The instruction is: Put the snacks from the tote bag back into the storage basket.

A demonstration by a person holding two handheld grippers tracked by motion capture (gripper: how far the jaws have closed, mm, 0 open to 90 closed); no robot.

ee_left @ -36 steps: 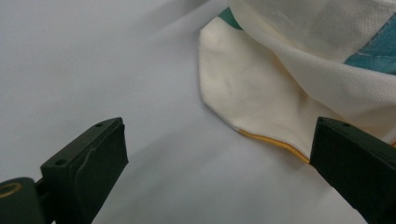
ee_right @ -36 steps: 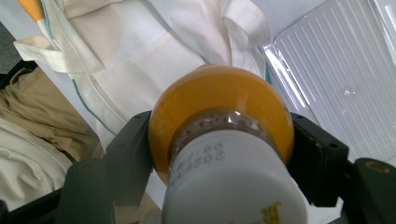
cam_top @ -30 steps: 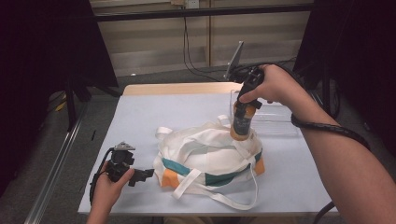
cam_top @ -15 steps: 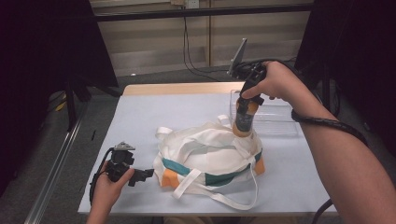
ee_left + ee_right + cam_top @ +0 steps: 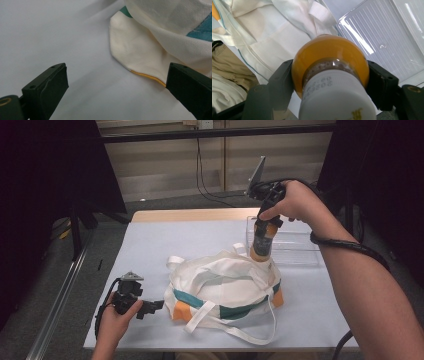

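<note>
Above the far edge of the cloth bag (image 5: 225,290), beside the clear plastic tray (image 5: 292,247), hung a bottle (image 5: 261,240) of orange liquid with a white cap (image 5: 334,100), clamped at the shoulder between the right gripper (image 5: 265,220)'s jaws. It looked rigid, smooth and fairly weighty, likely to slip unless held just under the cap, as it was. That hand (image 5: 295,202) was raised, wrist bent, pointing the gripper straight down. By the near left corner of the table (image 5: 150,245), the left gripper (image 5: 150,306) rested low in its hand (image 5: 115,317), jaws spread apart and empty, facing the soft, limp bag's corner.
</note>
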